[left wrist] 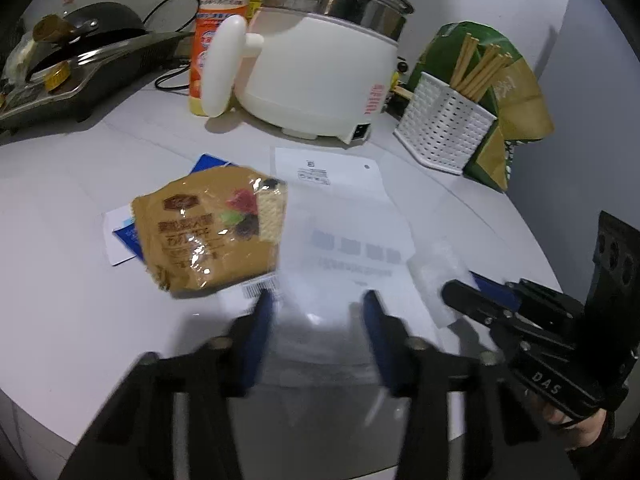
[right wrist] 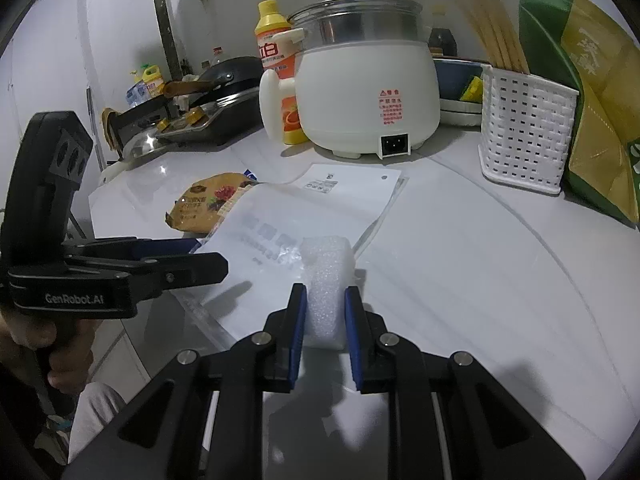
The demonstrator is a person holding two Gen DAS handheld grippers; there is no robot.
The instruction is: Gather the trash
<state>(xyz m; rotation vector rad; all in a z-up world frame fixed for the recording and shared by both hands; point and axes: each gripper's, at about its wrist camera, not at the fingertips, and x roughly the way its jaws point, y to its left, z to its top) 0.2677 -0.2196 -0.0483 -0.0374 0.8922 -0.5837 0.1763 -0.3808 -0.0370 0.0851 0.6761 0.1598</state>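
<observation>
A crumpled brown snack wrapper (left wrist: 212,236) (right wrist: 208,204) lies on the white counter, over a blue-and-white card (left wrist: 120,240). To its right lies a white printed paper sheet (left wrist: 344,232) (right wrist: 304,208). My left gripper (left wrist: 318,306) (right wrist: 208,256) is open, and its blue pads straddle the near edge of that sheet without pressing anything. My right gripper (right wrist: 326,300) (left wrist: 460,288) is shut on a white foam piece (right wrist: 326,268) (left wrist: 434,276), which rests at the sheet's right edge.
At the back stand a white electric pot (left wrist: 316,76), an orange detergent bottle (left wrist: 220,20), a white basket with chopsticks (left wrist: 444,128) and a green bag (left wrist: 504,92). A pan on a metal tray (left wrist: 80,64) fills the far left. The counter edge curves close in front.
</observation>
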